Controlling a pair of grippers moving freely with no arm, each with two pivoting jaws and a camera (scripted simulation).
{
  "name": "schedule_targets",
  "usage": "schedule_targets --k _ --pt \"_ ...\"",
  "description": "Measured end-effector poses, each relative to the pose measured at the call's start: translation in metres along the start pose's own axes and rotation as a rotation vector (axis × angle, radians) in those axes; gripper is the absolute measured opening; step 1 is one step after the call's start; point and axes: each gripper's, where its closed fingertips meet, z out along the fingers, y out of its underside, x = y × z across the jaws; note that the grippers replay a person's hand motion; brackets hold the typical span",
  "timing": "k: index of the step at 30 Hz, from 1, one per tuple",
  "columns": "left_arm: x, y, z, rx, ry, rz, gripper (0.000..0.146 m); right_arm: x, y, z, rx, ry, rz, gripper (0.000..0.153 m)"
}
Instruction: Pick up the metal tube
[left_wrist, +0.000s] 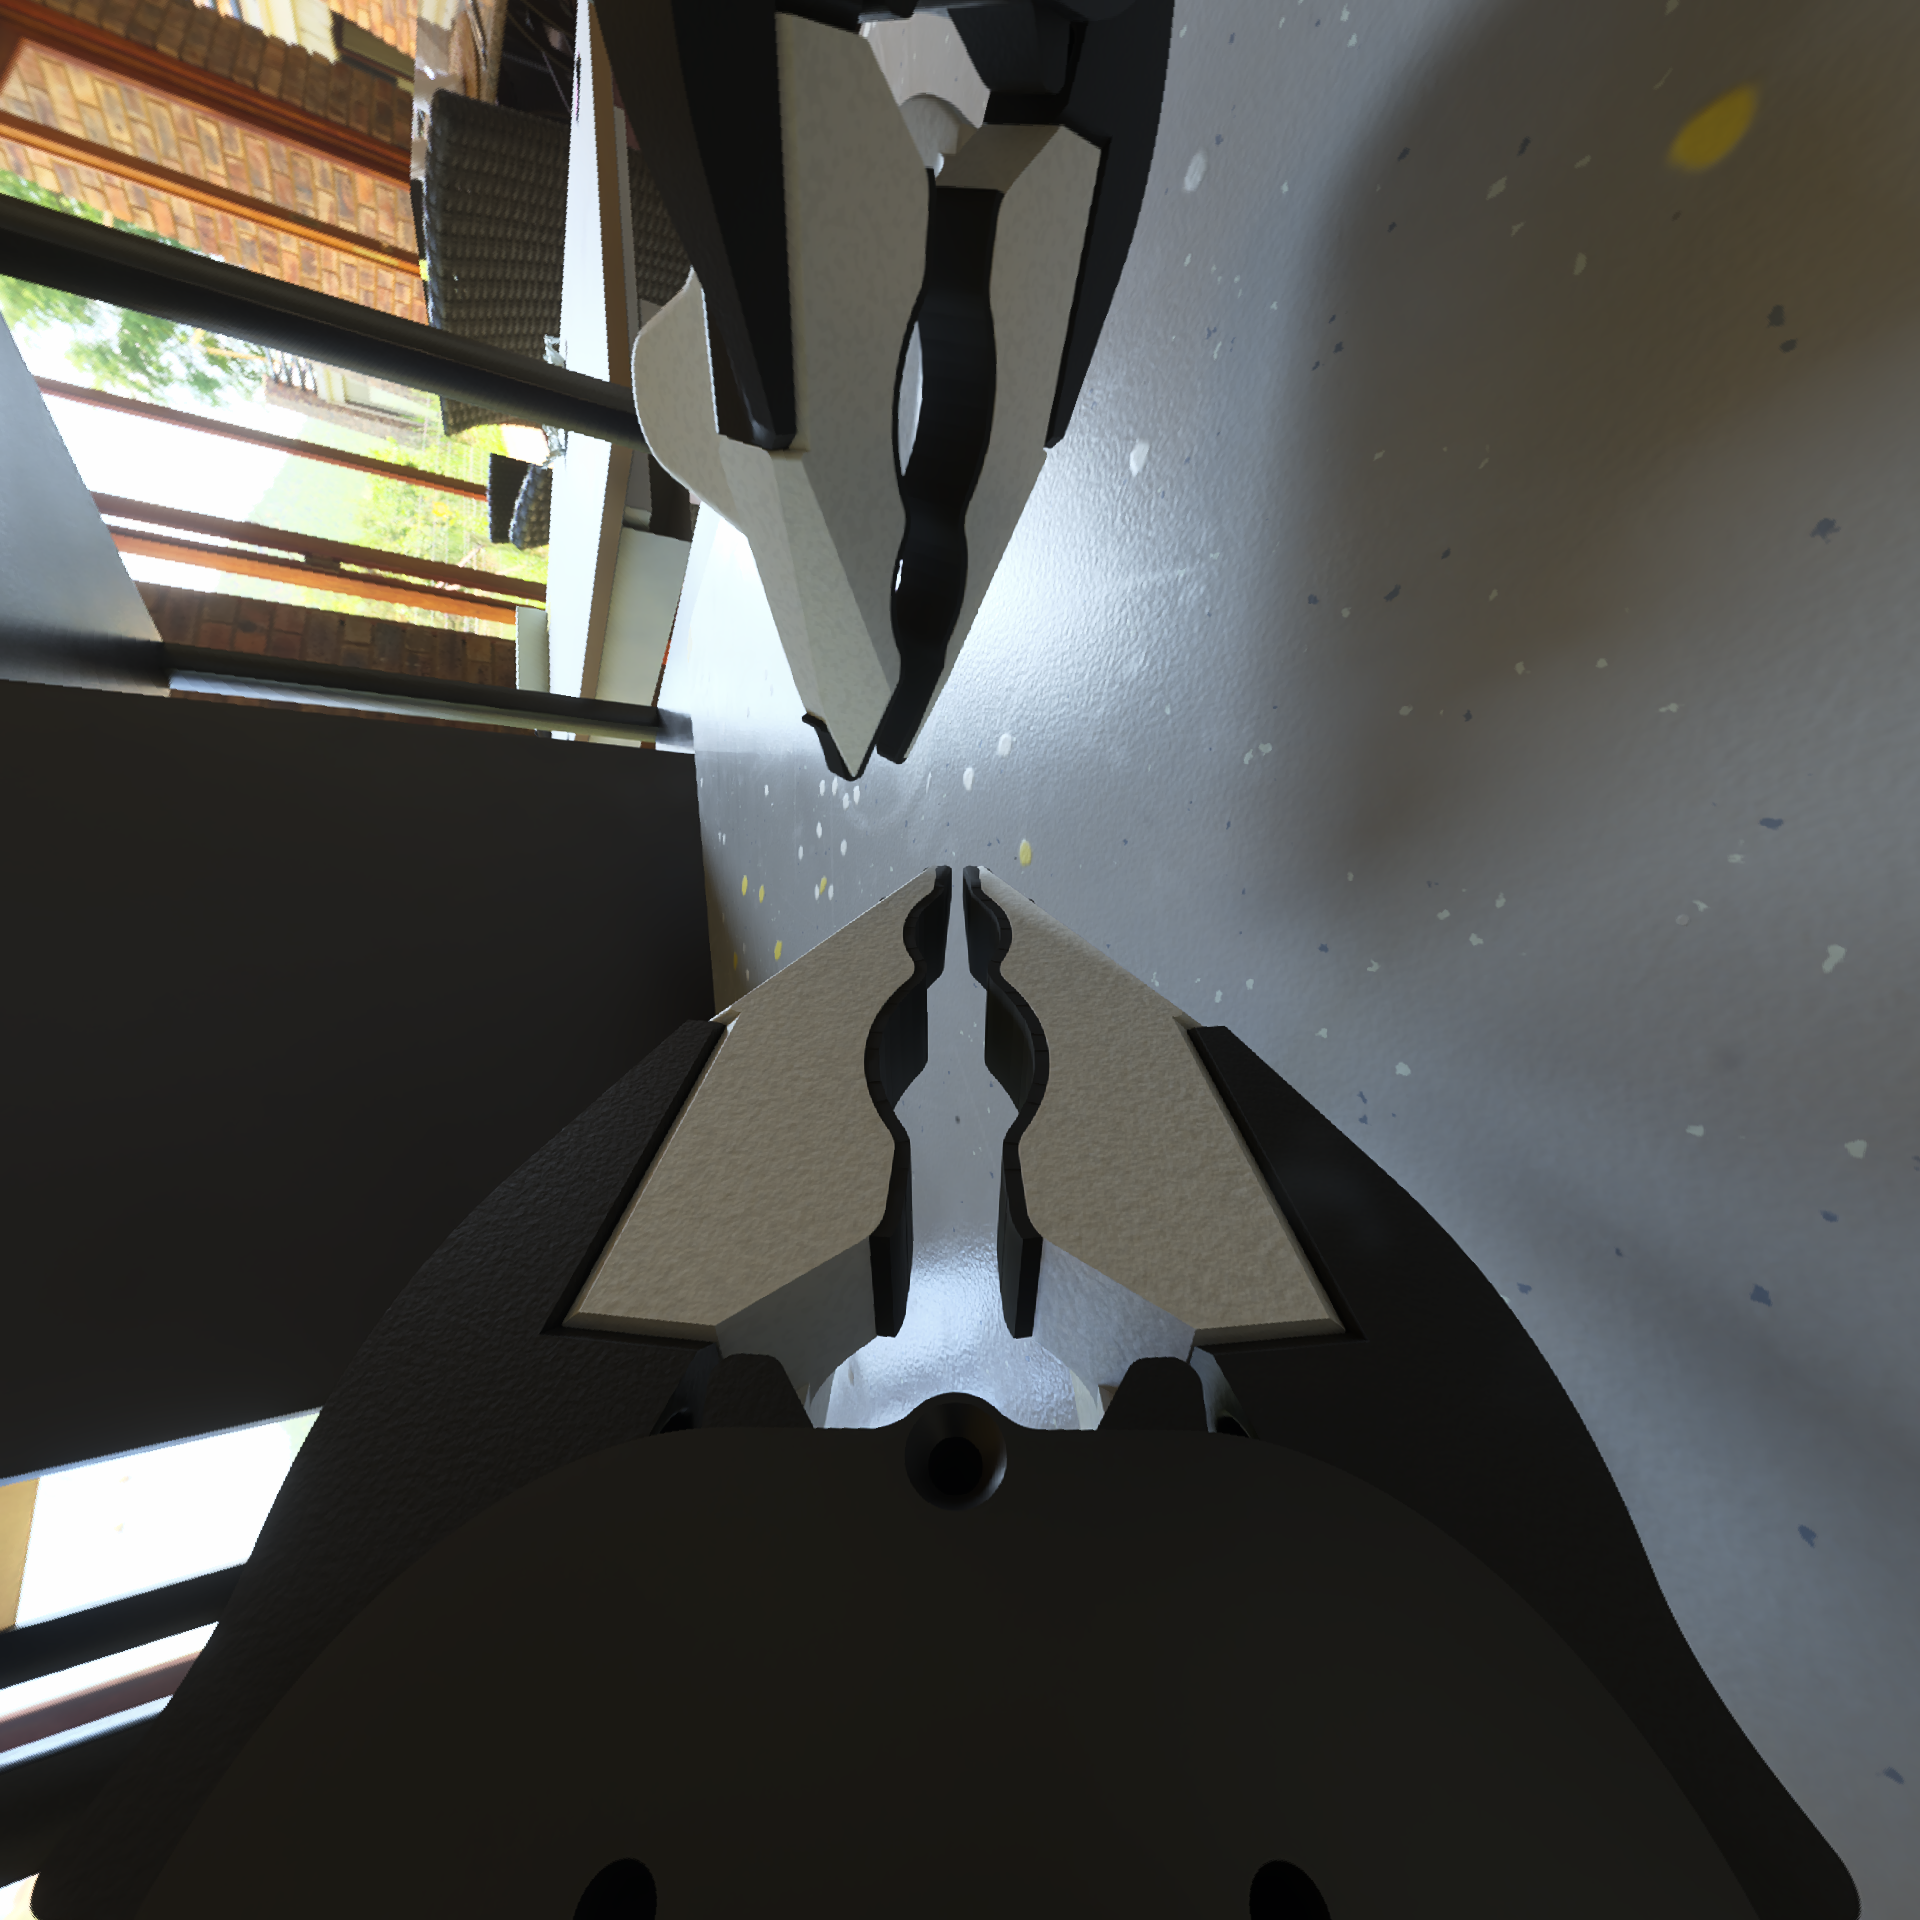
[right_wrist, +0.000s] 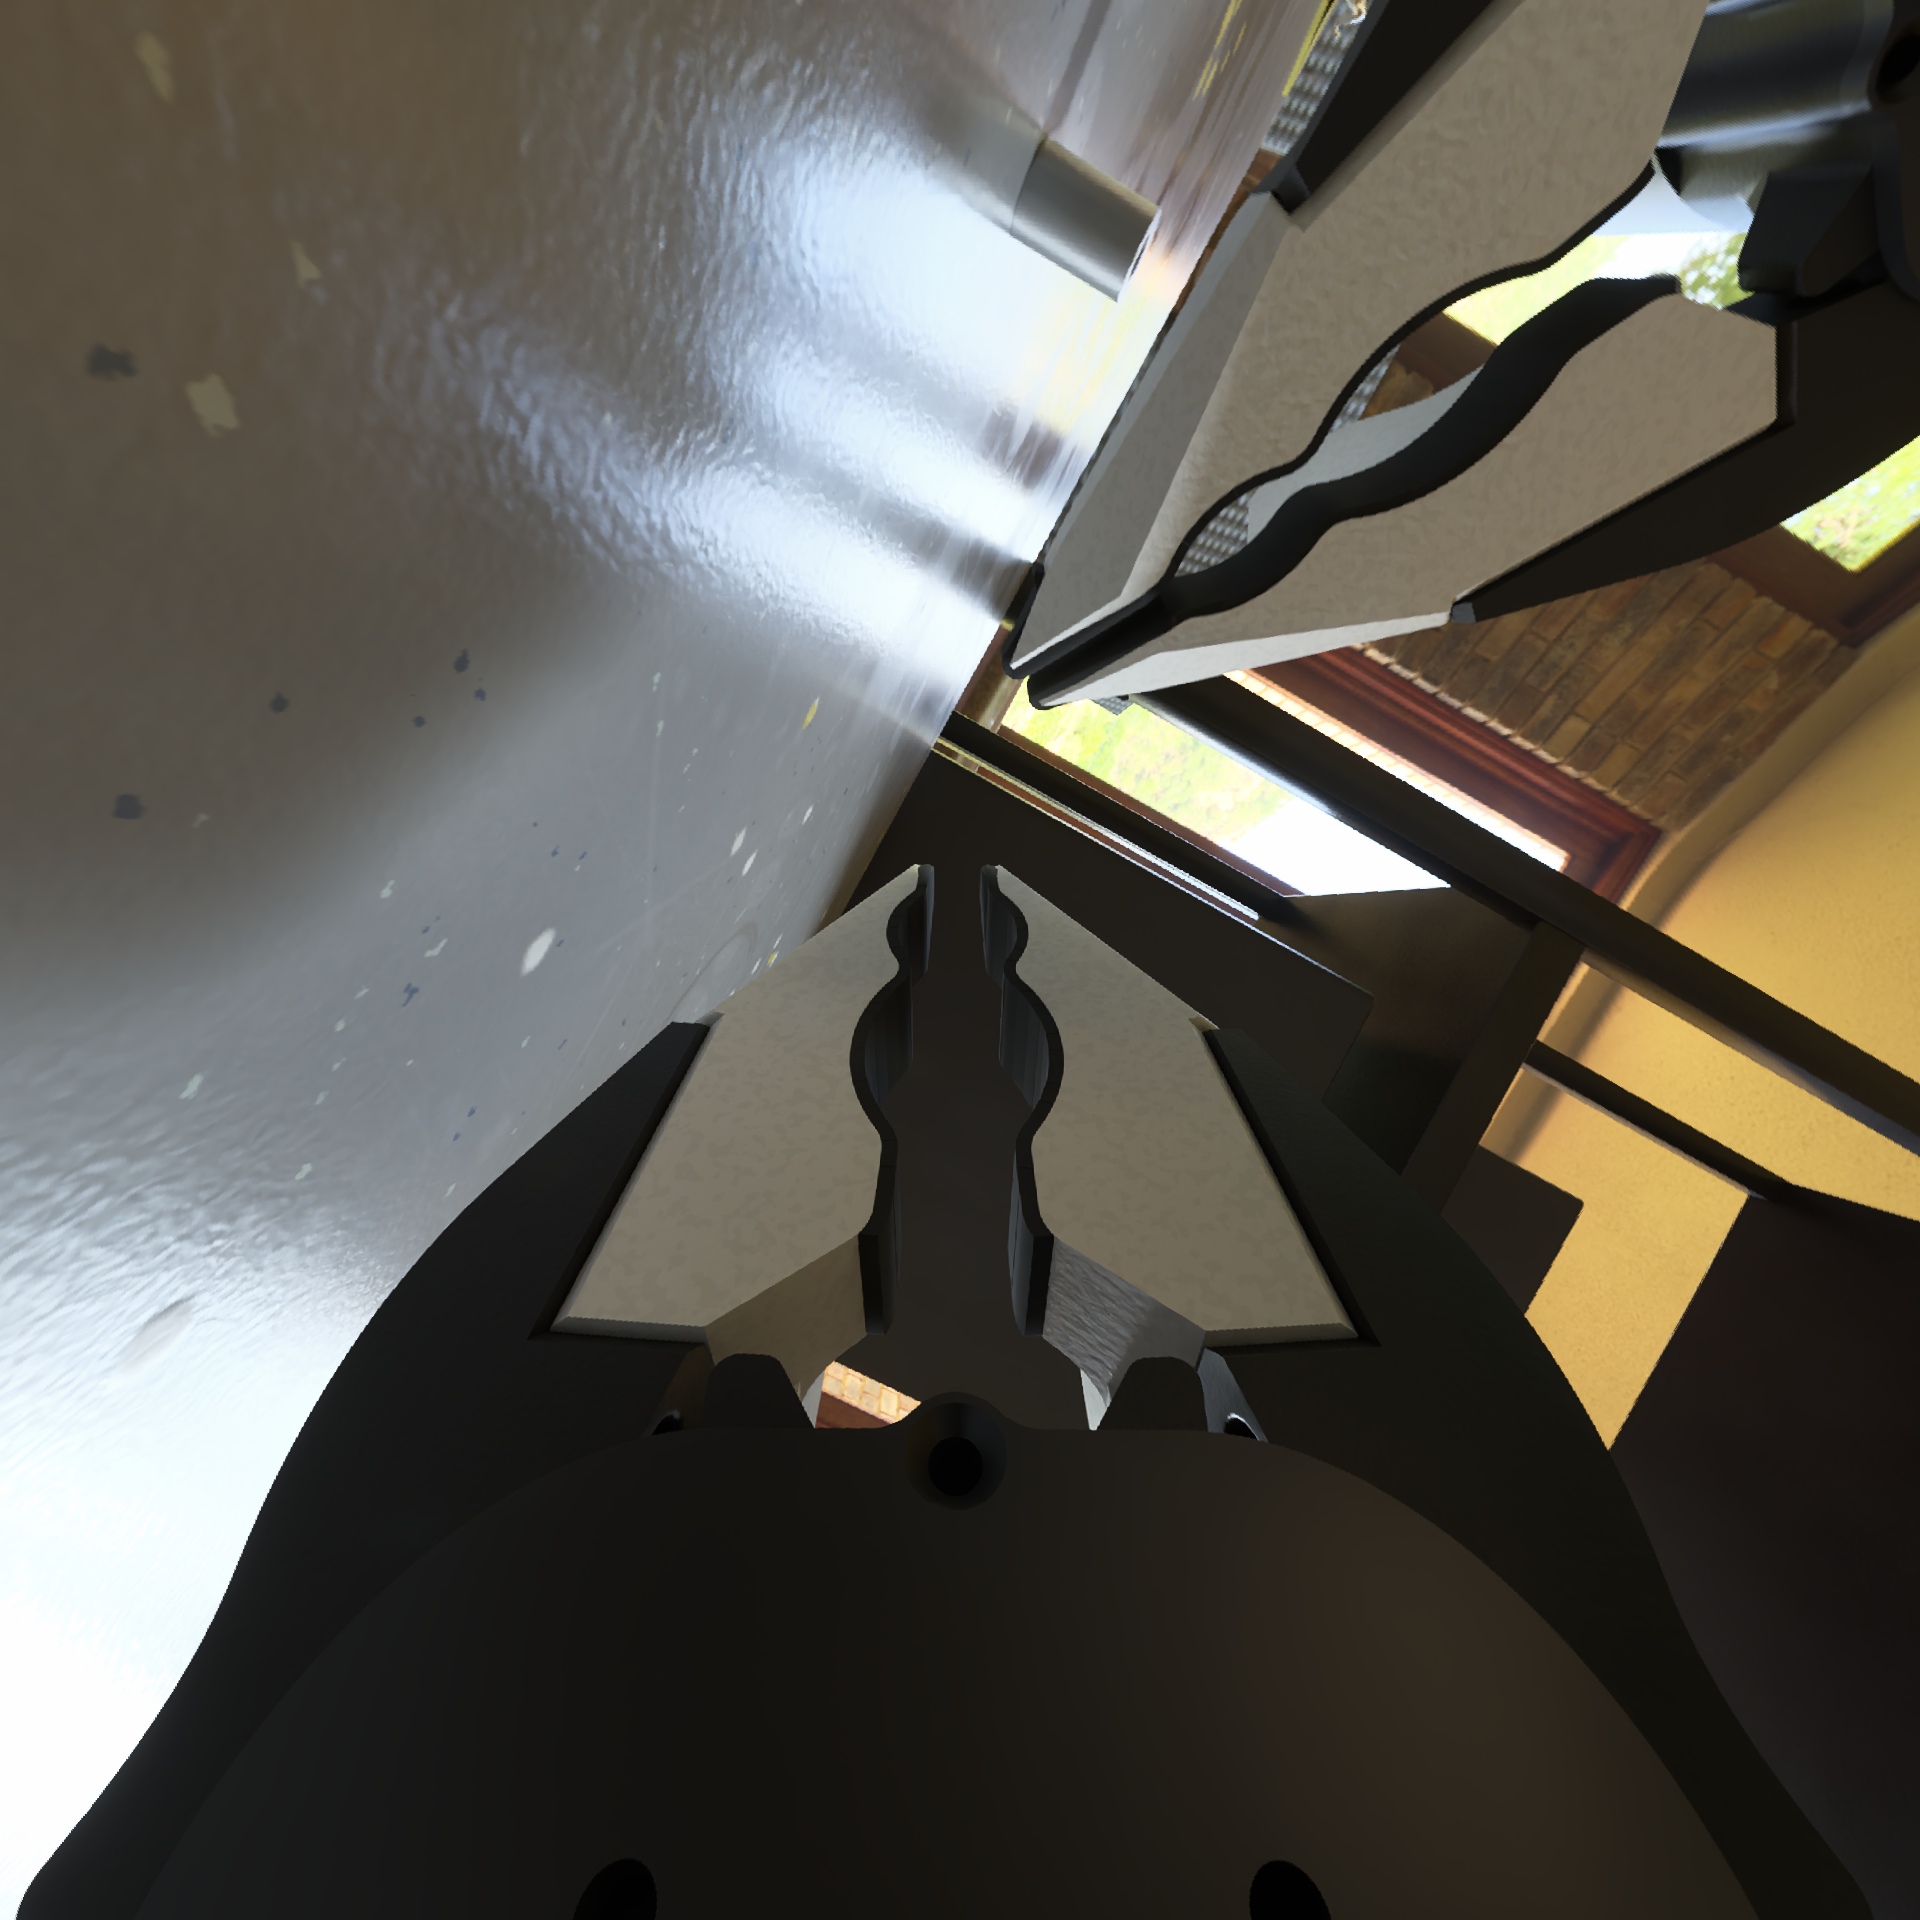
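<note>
The metal tube (right_wrist: 1070, 218) is a short grey cylinder lying on the glossy speckled table (right_wrist: 468, 520), far ahead at the top of the right wrist view. It does not show in the left wrist view. My right gripper (right_wrist: 956, 878) is shut and empty, its tips past the table's edge and well short of the tube. My left gripper (left_wrist: 956, 873) is shut and empty above the table (left_wrist: 1455, 727). The two grippers point at each other, tips close but apart: the right gripper (left_wrist: 868, 753) shows in the left wrist view, and the left gripper (right_wrist: 1023, 665) in the right wrist view, beside the tube.
Dark panels (left_wrist: 312, 1039) and black rails (left_wrist: 312, 332) stand past the table's edge, with windows and a brick wall (right_wrist: 1621, 675) behind. A yellow wall (right_wrist: 1766, 987) is at the right. The speckled table stretches away on the right of the left wrist view.
</note>
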Motion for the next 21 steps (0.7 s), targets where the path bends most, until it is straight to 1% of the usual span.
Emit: schedule_targets --k 3,7,15,19,21 --pt "0.001 0.0 -0.001 0.002 0.006 0.013 0.002 0.003 0.002 0.001 -0.017 0.014 0.008 0.009" --pt "0.002 0.0 -0.001 -0.004 0.004 0.018 0.002 0.001 -0.002 0.0 0.0 0.003 -0.002 0.009" --pt "-0.004 0.003 -0.002 -0.014 -0.028 0.001 0.002 0.006 0.002 0.004 -0.028 0.022 0.061 0.009" --pt "-0.008 0.006 -0.003 -0.03 -0.056 -0.013 0.002 0.002 0.003 0.005 -0.029 0.007 0.061 0.009" --pt "-0.014 0.012 -0.007 -0.054 -0.08 -0.051 0.002 0.002 0.006 0.006 -0.04 0.005 0.085 0.009"
